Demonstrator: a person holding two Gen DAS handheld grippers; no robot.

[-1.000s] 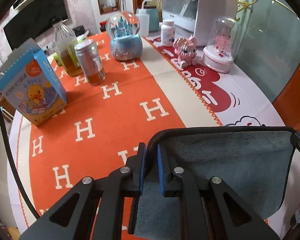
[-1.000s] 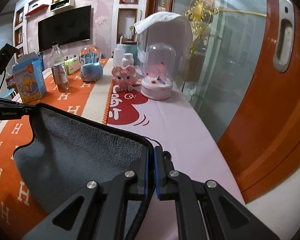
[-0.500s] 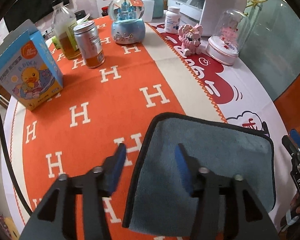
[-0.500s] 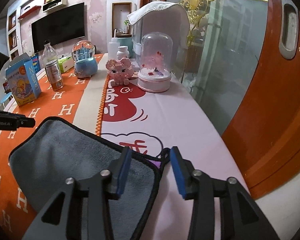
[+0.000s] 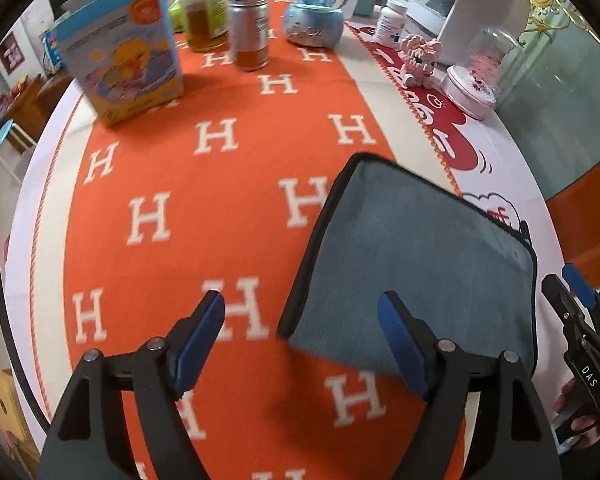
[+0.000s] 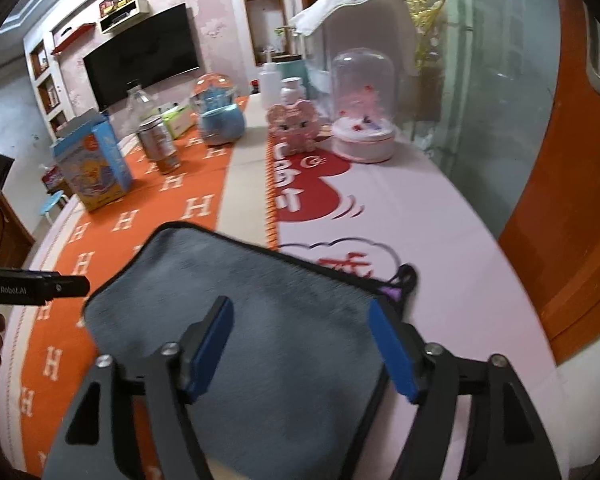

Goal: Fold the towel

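My left gripper (image 5: 300,336) hung with its fingers spread wide and empty above the near left corner of the towel (image 5: 412,276). My right gripper (image 6: 302,340) was spread just as wide, empty over the towel's right side. The grey towel lay folded flat across the orange cloth (image 5: 204,208) and the pink cloth (image 6: 400,216). Farther back stood a duck box (image 5: 124,48), a can (image 5: 249,30) and a snow globe (image 5: 314,10).
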